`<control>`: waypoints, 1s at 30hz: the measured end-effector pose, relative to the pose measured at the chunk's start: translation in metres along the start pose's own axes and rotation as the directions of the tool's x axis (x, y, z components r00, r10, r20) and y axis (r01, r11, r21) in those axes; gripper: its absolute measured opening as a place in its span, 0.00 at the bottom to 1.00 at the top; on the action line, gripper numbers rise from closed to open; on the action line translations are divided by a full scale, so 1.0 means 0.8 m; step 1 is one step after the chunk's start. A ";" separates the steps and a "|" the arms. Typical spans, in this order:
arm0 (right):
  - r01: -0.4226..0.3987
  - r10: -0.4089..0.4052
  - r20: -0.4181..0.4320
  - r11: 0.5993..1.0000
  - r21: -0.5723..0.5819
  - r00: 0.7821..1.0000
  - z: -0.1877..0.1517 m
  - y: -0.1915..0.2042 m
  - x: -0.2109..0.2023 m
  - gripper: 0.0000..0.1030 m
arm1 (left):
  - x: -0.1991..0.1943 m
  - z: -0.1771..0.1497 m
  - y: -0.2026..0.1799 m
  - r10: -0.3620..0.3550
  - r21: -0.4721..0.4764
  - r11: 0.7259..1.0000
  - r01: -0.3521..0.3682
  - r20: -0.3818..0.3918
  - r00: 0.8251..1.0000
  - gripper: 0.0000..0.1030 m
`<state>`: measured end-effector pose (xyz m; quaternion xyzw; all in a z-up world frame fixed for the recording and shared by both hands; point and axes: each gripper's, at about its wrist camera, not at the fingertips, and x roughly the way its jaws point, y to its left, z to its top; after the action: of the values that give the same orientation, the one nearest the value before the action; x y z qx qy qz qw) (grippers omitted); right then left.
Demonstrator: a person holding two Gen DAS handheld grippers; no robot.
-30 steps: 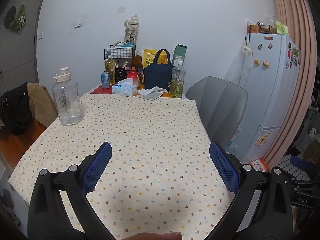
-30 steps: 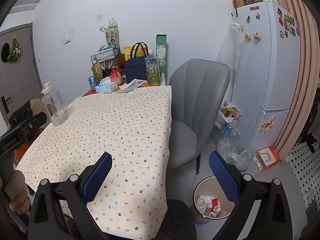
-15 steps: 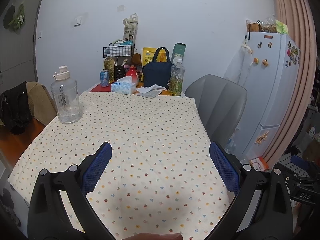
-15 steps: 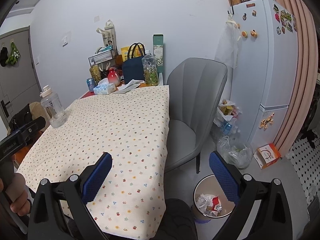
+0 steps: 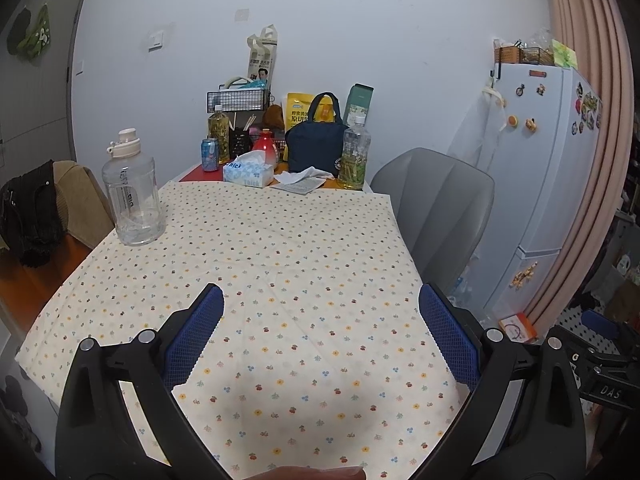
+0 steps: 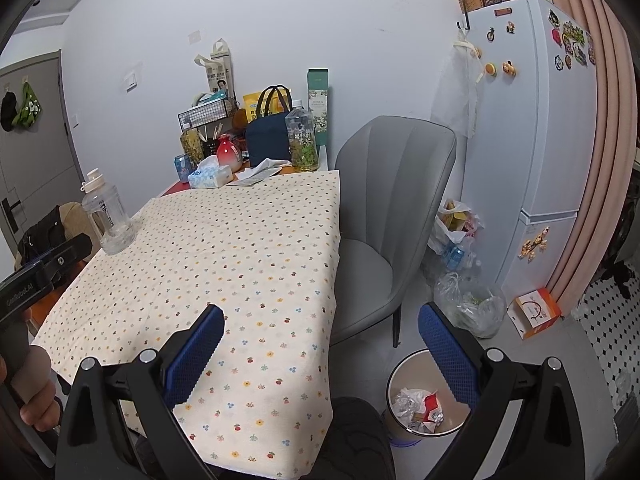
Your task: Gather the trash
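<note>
Left wrist view looks along the left gripper [image 5: 320,320], its blue-padded fingers [image 5: 196,336] spread wide and holding nothing above the floral-clothed surface [image 5: 280,264]. On that cloth a clear water jug [image 5: 132,196] stands near the left edge, and at the far end by the wall sit a tissue box [image 5: 248,174], a soda can [image 5: 209,155], a navy bag [image 5: 316,148] and a green-tea bottle [image 5: 354,156], with crumpled white paper [image 5: 298,178] lying in front of the bag. From the right wrist view, the right gripper [image 6: 318,336] hangs over the near right corner of the surface, fingers [image 6: 444,356] likewise spread and empty. Beneath its right finger, on the floor beside the grey chair [image 6: 392,216], stands a round waste bin [image 6: 400,376] with crumpled wrappers [image 6: 418,410] inside. A person's hand [image 6: 34,396] grips the other tool's handle at the left edge.
</note>
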<state>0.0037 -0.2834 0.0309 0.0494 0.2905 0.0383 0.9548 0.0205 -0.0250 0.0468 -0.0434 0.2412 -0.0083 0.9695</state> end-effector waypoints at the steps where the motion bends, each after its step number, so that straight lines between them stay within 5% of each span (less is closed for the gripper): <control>1: -0.001 0.001 0.000 1.000 0.000 1.000 0.000 0.000 0.000 0.93 | 0.000 0.000 0.000 0.000 -0.001 1.000 0.000 0.000 1.000 0.94; 30: 0.001 -0.001 0.001 1.000 0.005 1.000 0.000 -0.001 -0.001 0.93 | 0.002 0.001 0.000 -0.003 0.008 1.000 0.003 -0.007 1.000 0.94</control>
<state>0.0028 -0.2842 0.0315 0.0516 0.2900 0.0371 0.9549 0.0221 -0.0253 0.0465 -0.0399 0.2446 -0.0111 0.9687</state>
